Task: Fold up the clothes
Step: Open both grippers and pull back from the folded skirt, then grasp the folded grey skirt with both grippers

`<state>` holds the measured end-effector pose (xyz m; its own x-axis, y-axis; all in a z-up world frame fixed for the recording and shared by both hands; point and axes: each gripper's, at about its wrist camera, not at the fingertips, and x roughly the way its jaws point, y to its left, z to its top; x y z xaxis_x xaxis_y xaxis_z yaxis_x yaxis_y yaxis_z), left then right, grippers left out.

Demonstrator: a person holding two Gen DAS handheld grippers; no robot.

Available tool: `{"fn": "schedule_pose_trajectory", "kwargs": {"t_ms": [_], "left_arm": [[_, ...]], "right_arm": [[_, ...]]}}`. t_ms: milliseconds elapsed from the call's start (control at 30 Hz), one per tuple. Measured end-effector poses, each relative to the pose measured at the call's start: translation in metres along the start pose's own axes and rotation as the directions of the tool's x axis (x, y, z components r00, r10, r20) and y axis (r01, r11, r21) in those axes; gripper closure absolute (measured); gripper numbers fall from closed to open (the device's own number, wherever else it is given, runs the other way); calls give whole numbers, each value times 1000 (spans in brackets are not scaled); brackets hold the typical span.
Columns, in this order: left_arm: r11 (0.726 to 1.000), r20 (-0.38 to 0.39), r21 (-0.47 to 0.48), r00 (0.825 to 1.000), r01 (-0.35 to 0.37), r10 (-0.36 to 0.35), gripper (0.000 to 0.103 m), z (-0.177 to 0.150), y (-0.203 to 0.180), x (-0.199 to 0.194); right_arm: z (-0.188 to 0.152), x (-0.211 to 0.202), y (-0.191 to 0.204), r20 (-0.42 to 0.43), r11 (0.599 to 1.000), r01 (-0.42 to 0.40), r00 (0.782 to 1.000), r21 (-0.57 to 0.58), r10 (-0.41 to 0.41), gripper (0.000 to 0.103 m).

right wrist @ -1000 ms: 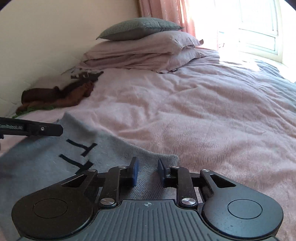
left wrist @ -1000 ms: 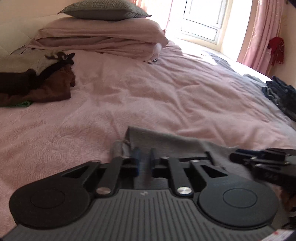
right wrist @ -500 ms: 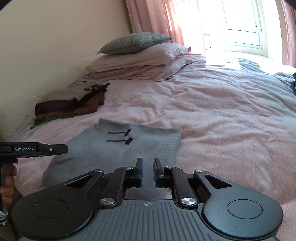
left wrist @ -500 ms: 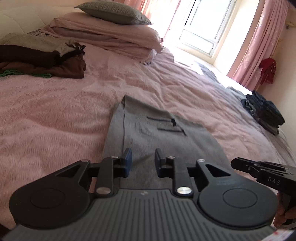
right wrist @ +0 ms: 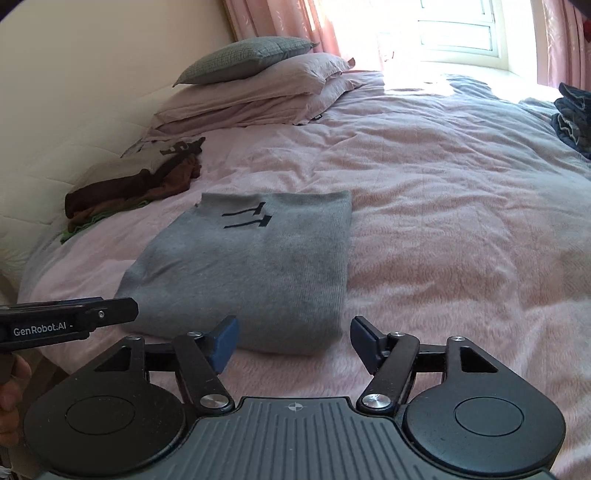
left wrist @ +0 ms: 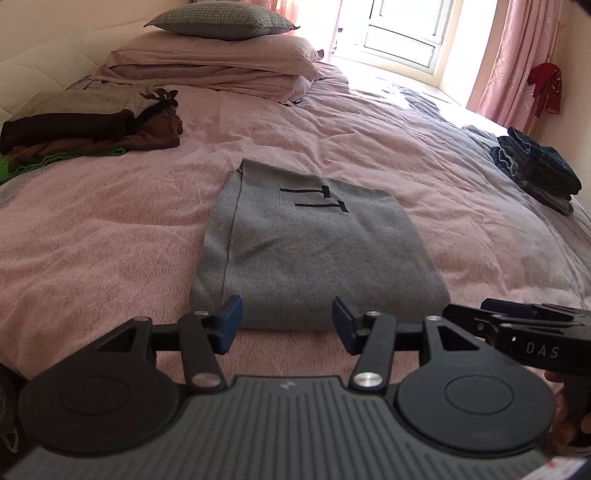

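A grey knit sweater (left wrist: 314, 243) with two black T marks lies folded into a rectangle on the pink bedspread (left wrist: 110, 229). My left gripper (left wrist: 286, 321) is open just short of its near edge, holding nothing. In the right wrist view the same grey sweater (right wrist: 258, 266) lies ahead, and my right gripper (right wrist: 293, 338) is open near its front right corner, also holding nothing. Each gripper shows in the other's view: the right gripper (left wrist: 491, 317) at the right edge, the left gripper (right wrist: 125, 314) at the left edge.
A heap of brown, green and beige clothes (left wrist: 92, 129) lies at the far left by the headboard. Stacked pillows (left wrist: 221, 48) sit at the bed's head. Folded dark blue jeans (left wrist: 535, 170) rest at the right edge. A bright window (left wrist: 402, 33) and pink curtains stand behind.
Both grippers have let go of the sweater, opened wide and drawn back toward the bed's near edge. The sweater now lies flat and folded in front of them.
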<state>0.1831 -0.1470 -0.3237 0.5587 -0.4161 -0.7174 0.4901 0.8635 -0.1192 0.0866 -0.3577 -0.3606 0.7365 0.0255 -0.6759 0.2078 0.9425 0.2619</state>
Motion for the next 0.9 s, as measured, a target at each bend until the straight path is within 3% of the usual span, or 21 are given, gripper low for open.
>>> {"fn": "schedule_pose_trajectory", "kwargs": {"t_ms": [333,500,667,767,900], "left_arm": [[1000,36,13,999,4,-5,37,-16,5,-37],[996,47,-32,995,85,-83,34,-8,33,-28],[981,47,-139,990,138,-132,33,14,83,7],[960,6,-204,980,194,-197,23,31,104,44],[914,-47,-280,947,294,-319,23,48,118,93]], "right_arm": [[-21,-35,16,11,1000,-11,1000,-6,11,39],[-19,-35,5,30,1000,-6,1000,30,5,39],[-6,-21,-31,47,988,-56,998,145,49,39],[5,-1,-59,52,968,-118,993,221,109,39],[22,38,-89,28,930,-179,983,322,179,38]]}}
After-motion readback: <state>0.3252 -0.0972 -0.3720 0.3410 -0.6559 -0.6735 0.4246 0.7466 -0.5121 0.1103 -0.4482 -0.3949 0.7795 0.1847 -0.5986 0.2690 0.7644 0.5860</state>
